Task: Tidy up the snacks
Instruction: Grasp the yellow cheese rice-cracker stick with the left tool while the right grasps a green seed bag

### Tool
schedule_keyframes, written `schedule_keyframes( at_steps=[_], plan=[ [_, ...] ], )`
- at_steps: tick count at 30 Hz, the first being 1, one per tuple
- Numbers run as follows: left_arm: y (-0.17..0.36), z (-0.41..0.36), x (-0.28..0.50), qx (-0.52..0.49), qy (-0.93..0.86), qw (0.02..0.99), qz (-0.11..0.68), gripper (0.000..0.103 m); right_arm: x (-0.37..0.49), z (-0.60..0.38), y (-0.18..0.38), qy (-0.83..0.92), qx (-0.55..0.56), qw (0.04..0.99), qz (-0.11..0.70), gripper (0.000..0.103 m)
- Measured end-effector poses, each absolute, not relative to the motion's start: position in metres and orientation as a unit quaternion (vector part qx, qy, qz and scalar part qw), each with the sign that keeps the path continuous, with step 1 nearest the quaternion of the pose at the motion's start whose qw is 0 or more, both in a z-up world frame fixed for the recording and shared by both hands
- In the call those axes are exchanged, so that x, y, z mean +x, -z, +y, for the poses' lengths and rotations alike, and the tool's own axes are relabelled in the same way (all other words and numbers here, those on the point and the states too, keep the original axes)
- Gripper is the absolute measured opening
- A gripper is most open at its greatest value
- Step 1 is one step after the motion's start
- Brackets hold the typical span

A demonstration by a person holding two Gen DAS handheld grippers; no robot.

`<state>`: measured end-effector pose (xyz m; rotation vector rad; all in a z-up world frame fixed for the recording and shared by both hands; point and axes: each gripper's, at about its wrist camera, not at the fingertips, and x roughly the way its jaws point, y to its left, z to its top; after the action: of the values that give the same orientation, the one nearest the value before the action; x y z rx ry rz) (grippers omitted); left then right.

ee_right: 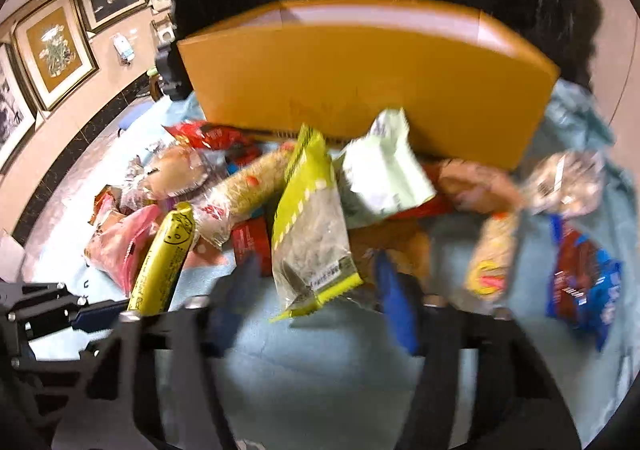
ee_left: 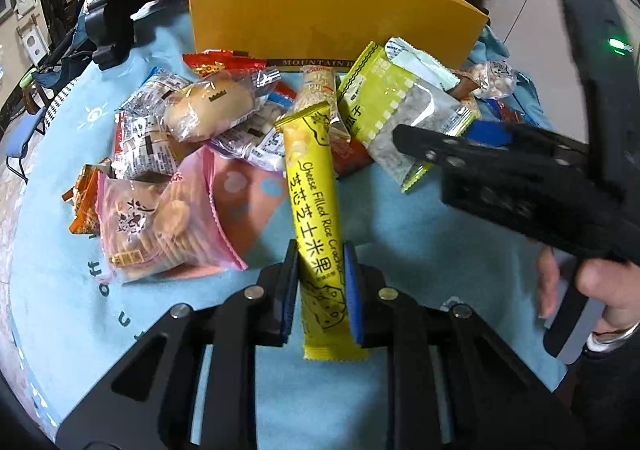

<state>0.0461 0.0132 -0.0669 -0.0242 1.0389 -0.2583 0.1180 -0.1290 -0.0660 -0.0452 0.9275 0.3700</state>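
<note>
My left gripper (ee_left: pixel 320 286) is shut on a long yellow cheese rice cracker pack (ee_left: pixel 314 210), held above the blue cloth; the pack also shows in the right wrist view (ee_right: pixel 164 258). My right gripper (ee_right: pixel 316 282) is open, its blue-padded fingers either side of the lower end of a yellow-green seed packet (ee_right: pixel 312 218), which also shows in the left wrist view (ee_left: pixel 400 118). The right gripper also appears in the left wrist view (ee_left: pixel 408 142) at that packet. An open orange box (ee_left: pixel 332 14) stands behind the snack pile; it also shows in the right wrist view (ee_right: pixel 360 78).
Several snacks lie on the blue cloth (ee_left: pixel 380 218): a pink biscuit bag (ee_left: pixel 160 226), a bread roll (ee_left: pixel 208 108), a red packet (ee_left: pixel 216 64), a blue-red packet (ee_right: pixel 584 278), a round cracker pack (ee_right: pixel 494 254). The right view is blurred.
</note>
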Motion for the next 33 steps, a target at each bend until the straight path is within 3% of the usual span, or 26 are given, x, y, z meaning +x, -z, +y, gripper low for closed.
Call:
schedule_keyframes(
  at_steps=[2, 3, 6, 22, 33],
  plan=[
    [0.070, 0.012, 0.049, -0.012, 0.125, 0.858, 0.498, 0.021, 0.121, -0.125, 0.068, -0.179, -0.029, 0.881, 0.437, 0.039],
    [0.072, 0.011, 0.051, -0.012, 0.125, 0.857, 0.500, 0.021, 0.121, -0.123, 0.068, -0.185, -0.028, 0.881, 0.435, 0.026],
    [0.075, 0.010, 0.054, -0.012, 0.124, 0.855, 0.503, 0.021, 0.124, -0.119, 0.068, -0.192, -0.021, 0.879, 0.435, 0.022],
    [0.057, -0.003, 0.039, 0.005, 0.132, 0.864, 0.486, 0.021, 0.072, -0.180, 0.024, -0.209, 0.020, 0.893, 0.398, 0.020],
    [0.068, -0.020, 0.042, 0.017, 0.138, 0.856, 0.498, 0.021, 0.054, -0.201, 0.043, -0.202, 0.005, 0.882, 0.426, 0.020]
  ],
)
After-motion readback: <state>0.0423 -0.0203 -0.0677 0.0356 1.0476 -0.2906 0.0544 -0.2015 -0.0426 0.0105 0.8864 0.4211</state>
